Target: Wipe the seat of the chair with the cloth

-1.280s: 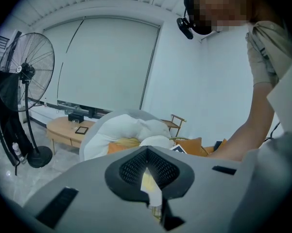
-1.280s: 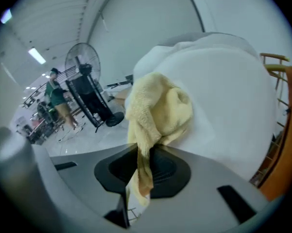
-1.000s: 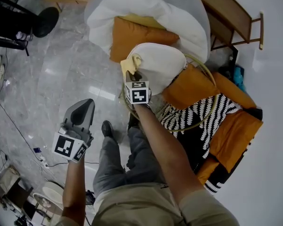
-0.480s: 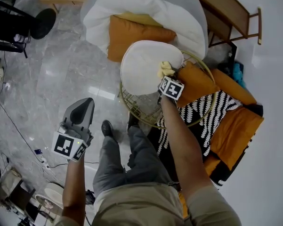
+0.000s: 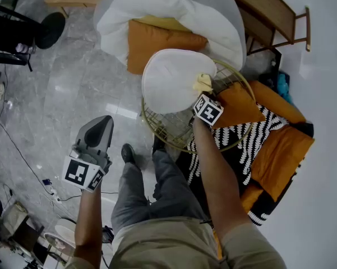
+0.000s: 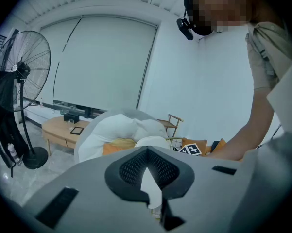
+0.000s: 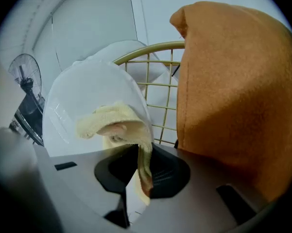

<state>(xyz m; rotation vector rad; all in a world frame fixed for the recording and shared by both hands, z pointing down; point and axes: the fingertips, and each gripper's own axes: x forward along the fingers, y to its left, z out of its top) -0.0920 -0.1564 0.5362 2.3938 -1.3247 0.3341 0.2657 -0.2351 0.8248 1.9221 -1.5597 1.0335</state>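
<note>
The white seat pad (image 5: 171, 80) lies in a round gold wire chair (image 5: 157, 129). My right gripper (image 5: 204, 97) is at the pad's right edge, shut on a pale yellow cloth (image 5: 202, 83) that rests against the pad. In the right gripper view the cloth (image 7: 114, 123) bunches over the white pad (image 7: 82, 96) and hangs down between the jaws of the right gripper (image 7: 138, 152). My left gripper (image 5: 101, 126) hangs over the floor left of the chair, shut and holding nothing. In its own view the left gripper (image 6: 146, 152) points toward the chair.
An orange cushion (image 7: 233, 81) presses close on the right of the seat. A big white lounger with an orange pillow (image 5: 157, 41) lies behind the chair. Black-and-white patterned fabric (image 5: 235, 139) and more orange cushions sit to the right. A standing fan (image 6: 19, 72) and a low wooden table (image 6: 63, 130) stand at the left.
My right gripper has swept the cloth across the seat pad from its left edge to its right edge. The left gripper has stayed where it was.
</note>
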